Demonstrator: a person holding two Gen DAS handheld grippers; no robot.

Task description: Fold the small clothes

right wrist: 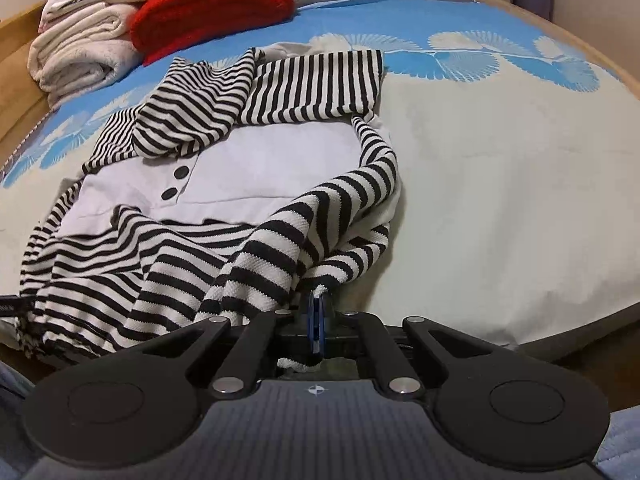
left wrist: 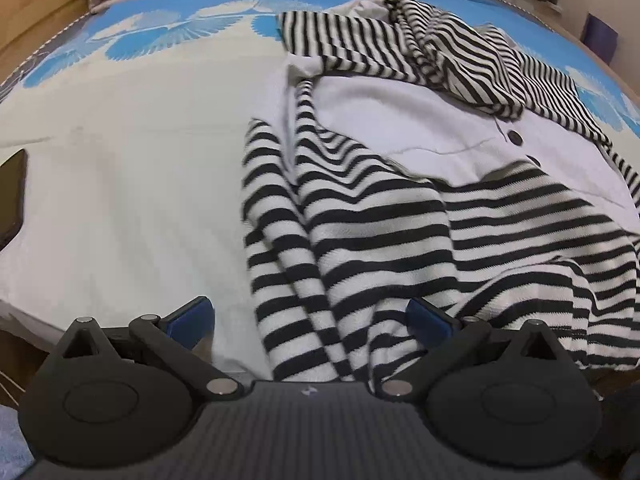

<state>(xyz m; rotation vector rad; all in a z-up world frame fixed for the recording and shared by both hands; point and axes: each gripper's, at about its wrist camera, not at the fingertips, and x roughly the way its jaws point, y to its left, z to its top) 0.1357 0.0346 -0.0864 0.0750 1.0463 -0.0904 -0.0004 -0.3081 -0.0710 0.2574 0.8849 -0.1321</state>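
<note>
A small black-and-white striped garment [left wrist: 360, 216] with a pale front panel and two dark buttons lies crumpled on the bed. In the right wrist view the same striped garment [right wrist: 224, 208] spreads left of centre. My right gripper [right wrist: 318, 304] is shut on a striped hem corner, which is pulled up off the bed between the blue pads. My left gripper [left wrist: 310, 320] stands open at the garment's near edge; striped cloth lies between its blue pads [left wrist: 424, 320] without being pinched.
The bed cover [left wrist: 120, 184] is pale with a blue fan pattern at the far side. Folded white towels [right wrist: 76, 56] and a red knit [right wrist: 212, 4] are stacked at the back left. A dark flat object [left wrist: 12, 192] lies at the left edge.
</note>
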